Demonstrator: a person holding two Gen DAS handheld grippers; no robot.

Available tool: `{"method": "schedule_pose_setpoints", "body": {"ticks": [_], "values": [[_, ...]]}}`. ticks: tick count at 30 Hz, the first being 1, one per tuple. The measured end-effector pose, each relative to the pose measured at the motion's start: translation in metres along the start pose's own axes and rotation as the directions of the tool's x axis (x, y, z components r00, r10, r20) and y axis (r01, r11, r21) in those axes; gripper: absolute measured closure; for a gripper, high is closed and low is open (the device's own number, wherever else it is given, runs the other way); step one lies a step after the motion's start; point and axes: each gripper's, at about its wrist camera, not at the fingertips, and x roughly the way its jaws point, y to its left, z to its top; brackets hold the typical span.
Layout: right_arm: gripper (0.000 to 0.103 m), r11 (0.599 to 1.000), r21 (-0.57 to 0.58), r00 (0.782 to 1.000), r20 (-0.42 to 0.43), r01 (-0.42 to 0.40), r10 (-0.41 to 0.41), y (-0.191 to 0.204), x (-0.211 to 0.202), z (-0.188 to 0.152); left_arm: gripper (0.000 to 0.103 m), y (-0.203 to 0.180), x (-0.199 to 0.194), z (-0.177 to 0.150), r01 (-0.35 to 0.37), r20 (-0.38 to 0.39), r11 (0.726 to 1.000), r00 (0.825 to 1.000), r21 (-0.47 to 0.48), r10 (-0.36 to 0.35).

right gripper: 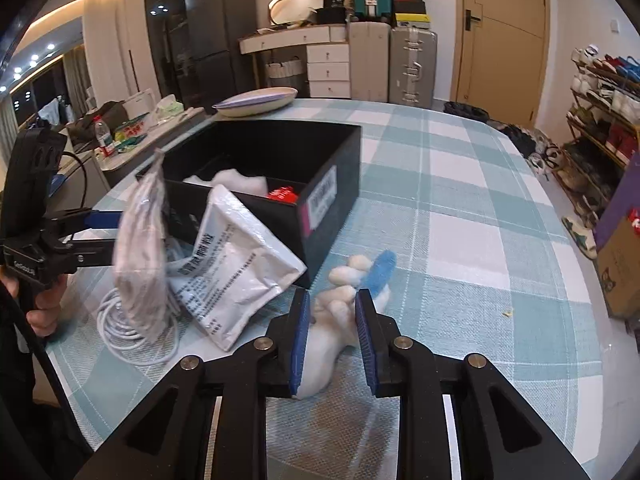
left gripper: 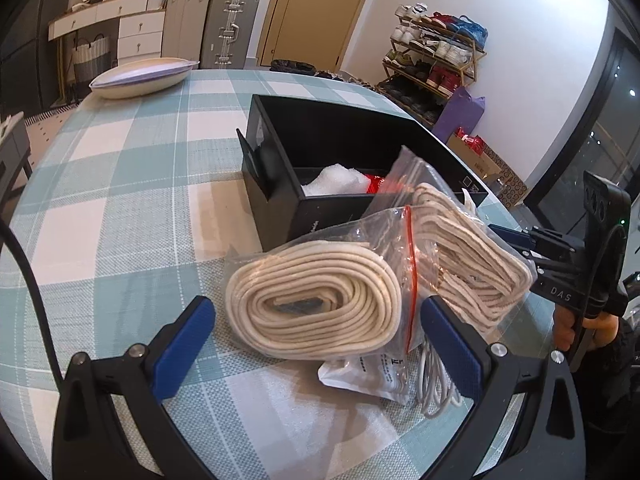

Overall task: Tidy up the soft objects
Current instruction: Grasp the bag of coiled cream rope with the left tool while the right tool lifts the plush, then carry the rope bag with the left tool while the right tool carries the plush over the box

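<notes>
A black open box [left gripper: 340,168] stands on the checked tablecloth and holds white foam [left gripper: 336,182] and a red item [left gripper: 374,182]. Two clear zip bags of cream rope lie in front of it: a near one [left gripper: 316,304] and one beside it [left gripper: 472,256]. My left gripper [left gripper: 316,332] is open, its blue fingers either side of the near bag. In the right wrist view that bag [right gripper: 140,264] looks blurred and tilted up. My right gripper [right gripper: 332,336] has its jaws closed on a white plush toy [right gripper: 340,312] with a blue part [right gripper: 380,270].
A white printed pouch [right gripper: 236,276] leans on the box [right gripper: 280,168], over a coiled white cable [right gripper: 128,332]. A cream oval dish [left gripper: 140,76] sits at the table's far end. Suitcases, drawers and a shoe rack stand beyond the table.
</notes>
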Motion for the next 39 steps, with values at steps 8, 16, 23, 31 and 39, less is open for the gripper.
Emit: {"method": "schedule_pose_setpoints", "body": {"ticks": [8, 16, 23, 31, 39], "values": [[0.057, 0.999, 0.041, 0.999, -0.040, -0.014, 0.015, -0.005, 0.013, -0.002, 0.000, 0.002, 0.009, 0.000, 0.007, -0.016, 0.999, 1.000, -0.038, -0.008], [0.058, 0.999, 0.048, 0.999, -0.042, -0.026, 0.028, -0.002, 0.019, -0.001, 0.013, -0.004, 0.013, 0.000, -0.027, -0.020, 0.999, 0.999, -0.018, 0.026], [0.071, 0.998, 0.042, 0.998, -0.029, -0.046, 0.047, -0.002, 0.017, -0.002, 0.032, -0.006, 0.011, 0.000, -0.063, -0.025, 0.998, 0.998, 0.011, 0.064], [0.077, 0.999, 0.033, 0.999, 0.009, -0.041, 0.041, -0.003, 0.010, 0.001, 0.040, -0.009, 0.000, 0.003, -0.092, 0.017, 0.995, 0.996, 0.045, 0.092], [0.077, 0.999, 0.040, 0.999, 0.035, -0.029, 0.027, -0.007, 0.001, 0.001, 0.040, -0.007, -0.010, 0.007, -0.104, 0.055, 0.993, 0.993, 0.046, 0.102]]}}
